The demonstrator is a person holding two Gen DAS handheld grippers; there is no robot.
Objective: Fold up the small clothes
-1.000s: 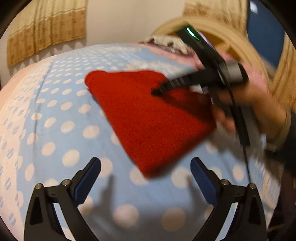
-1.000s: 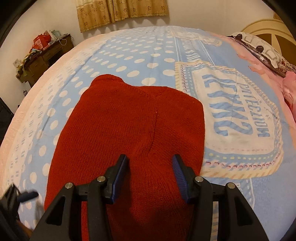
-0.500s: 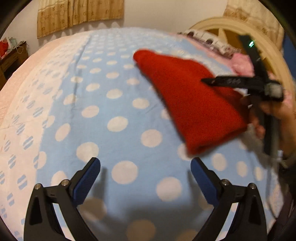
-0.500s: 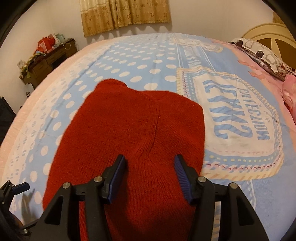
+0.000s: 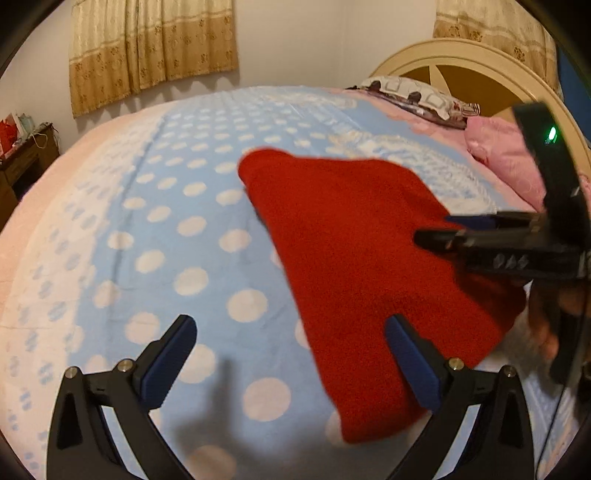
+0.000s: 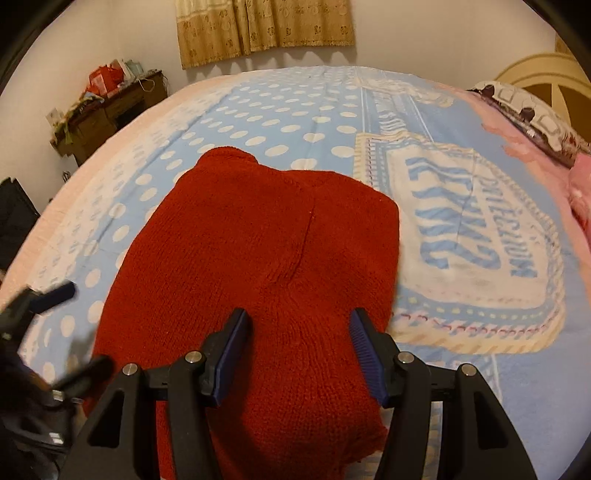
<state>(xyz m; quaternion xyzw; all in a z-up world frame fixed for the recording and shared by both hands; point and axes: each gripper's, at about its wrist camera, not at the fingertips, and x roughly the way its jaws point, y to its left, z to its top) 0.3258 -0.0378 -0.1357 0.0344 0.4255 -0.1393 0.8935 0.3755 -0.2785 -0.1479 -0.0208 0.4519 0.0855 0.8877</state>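
Observation:
A red knitted garment [image 5: 351, 258] lies flat on the blue dotted bedspread [image 5: 166, 229]. My left gripper [image 5: 290, 325] hangs open above the bedspread. Its right finger overlaps the garment's near left edge, and nothing is between its pads. My right gripper [image 6: 300, 317] stands over the garment's [image 6: 258, 240] near end. Its jaws are apart, with knit bulging between them but not pinched. In the left wrist view the right gripper [image 5: 443, 230] reaches in from the right, low over the cloth. In the right wrist view the left gripper [image 6: 74, 328] shows blurred at the left edge.
A patterned pillow [image 5: 417, 98] and a pink blanket [image 5: 506, 158] lie by the curved headboard [image 5: 469, 70]. A wooden desk [image 6: 107, 110] with clutter stands by the wall past the bed's far left side. Curtains [image 6: 266, 26] hang behind. A printed panel [image 6: 461, 229] lies right of the garment.
My left gripper swung away from the garment, then back, and its right finger now overlaps the red edge. The right gripper stayed in place and its jaws widened a little.

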